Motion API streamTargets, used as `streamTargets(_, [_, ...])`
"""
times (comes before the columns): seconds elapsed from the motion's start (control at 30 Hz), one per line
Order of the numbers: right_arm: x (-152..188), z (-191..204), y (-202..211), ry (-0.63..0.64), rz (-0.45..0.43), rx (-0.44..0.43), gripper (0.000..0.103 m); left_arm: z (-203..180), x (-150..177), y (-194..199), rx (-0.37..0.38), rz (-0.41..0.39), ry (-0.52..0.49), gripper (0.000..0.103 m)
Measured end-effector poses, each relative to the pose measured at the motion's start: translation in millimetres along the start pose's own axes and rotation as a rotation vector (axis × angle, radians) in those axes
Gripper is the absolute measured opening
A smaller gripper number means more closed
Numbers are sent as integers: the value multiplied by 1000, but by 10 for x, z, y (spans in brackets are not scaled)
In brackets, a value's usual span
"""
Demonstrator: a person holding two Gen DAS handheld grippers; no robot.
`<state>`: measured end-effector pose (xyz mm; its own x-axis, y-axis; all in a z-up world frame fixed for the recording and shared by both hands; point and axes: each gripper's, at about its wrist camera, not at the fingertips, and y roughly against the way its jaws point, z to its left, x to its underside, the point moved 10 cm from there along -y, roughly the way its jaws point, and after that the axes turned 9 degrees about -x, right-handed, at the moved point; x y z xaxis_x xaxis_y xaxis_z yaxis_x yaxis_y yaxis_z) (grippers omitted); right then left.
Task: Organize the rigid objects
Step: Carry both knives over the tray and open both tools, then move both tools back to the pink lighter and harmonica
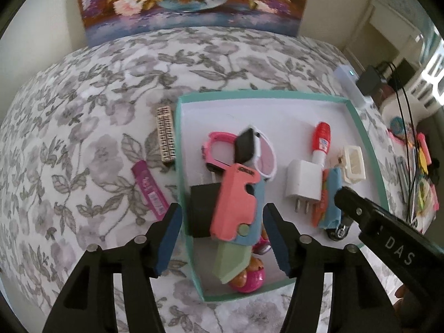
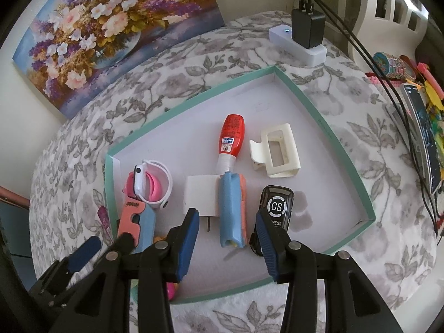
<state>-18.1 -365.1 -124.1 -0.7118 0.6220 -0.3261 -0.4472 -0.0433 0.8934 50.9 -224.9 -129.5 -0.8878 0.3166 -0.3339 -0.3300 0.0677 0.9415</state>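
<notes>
A teal-rimmed white tray (image 1: 369, 144) (image 2: 344, 149) lies on the floral cloth. In it are a pink and blue toy knife (image 1: 236, 202) (image 2: 136, 219), a white watch on a pink band (image 1: 263, 155) (image 2: 149, 183), a black block (image 1: 201, 211), a white charger (image 1: 302, 183) (image 2: 198, 194), a red bottle (image 1: 322, 141) (image 2: 231, 136), a blue and orange toy (image 1: 328, 197) (image 2: 233, 208), a cream clip (image 1: 352, 166) (image 2: 277, 149) and a black remote (image 2: 277, 205). My left gripper (image 1: 222, 238) is open, above the toy knife. My right gripper (image 2: 227, 241) is open, above the blue and orange toy.
Left of the tray, on the cloth, lie a studded bar (image 1: 165, 136) and a magenta tube (image 1: 151, 191). A flower painting (image 2: 111, 33) leans at the back. A white power strip with a black adapter (image 2: 305, 38) and cables sit at the right, with cluttered items (image 2: 421, 116) beyond.
</notes>
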Motion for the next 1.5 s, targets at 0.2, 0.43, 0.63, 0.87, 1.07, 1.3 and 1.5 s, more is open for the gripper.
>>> streamTargets(0.2, [8,6,-21,11,9,16,46,335,-81,15,-46,-9,98,76])
streamTargets(0.43, [45,81,-80,62,27,58,54,665,-81,-51,-89,21,194,83])
streamTargets(0.63, [43,128,-88,89,27,81,64,856,-56,-100,-129,40,243,90])
streamTargets(0.87, [36,160,-88,107,18,104,72,943,-32,-142,-152,59,256,91])
streamTargets(1.07, [29,230,-92,148,4,112,86,1010,-29,-156,-160,65,270,91])
streamTargets(1.3, [-3,313,-70,171,-35,97,103,1162,-1,-198,-161,87,321,92])
streamTargets(1.5, [-29,345,-55,151,-53,68,103,1350,-13,-224,-158,97,373,92])
